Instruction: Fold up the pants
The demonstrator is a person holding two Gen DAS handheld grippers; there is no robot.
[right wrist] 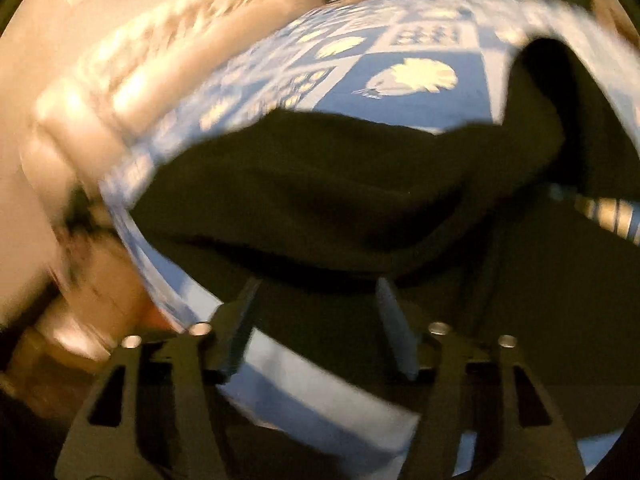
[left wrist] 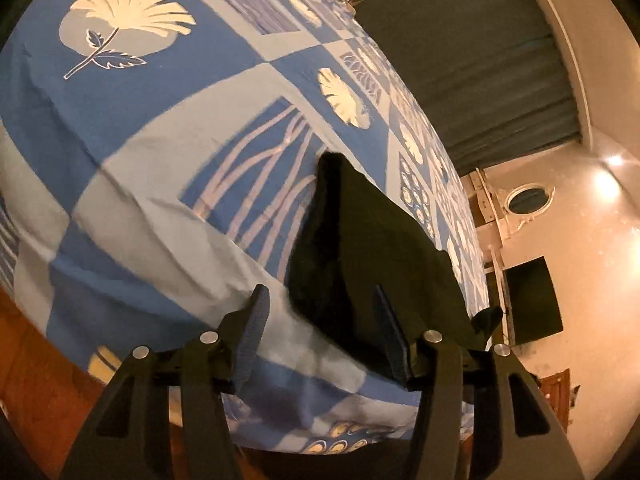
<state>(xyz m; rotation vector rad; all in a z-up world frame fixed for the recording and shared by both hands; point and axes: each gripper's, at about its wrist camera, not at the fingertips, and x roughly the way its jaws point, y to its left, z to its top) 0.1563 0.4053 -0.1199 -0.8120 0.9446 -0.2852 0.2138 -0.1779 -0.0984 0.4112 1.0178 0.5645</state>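
The dark pants [left wrist: 360, 240] lie bunched on a blue and white patterned bedsheet [left wrist: 140, 140], near the bed's edge. In the left wrist view my left gripper [left wrist: 320, 308] is open just over the near end of the cloth; its left finger is over the sheet and its right finger over the dark fabric, and neither pad presses on it. The right wrist view is blurred. There the pants [right wrist: 300, 192] spread wide across the sheet [right wrist: 420, 92] in a thick fold. My right gripper [right wrist: 318, 292] is open low over the dark fabric, and nothing is pinched.
A wooden floor [left wrist: 32, 360] shows below the bed's near edge. Beyond the bed hang a dark curtain [left wrist: 480, 60] and a dark screen [left wrist: 532, 300] on a pale wall. Pale, blurred furniture [right wrist: 100, 60] stands left of the bed in the right wrist view.
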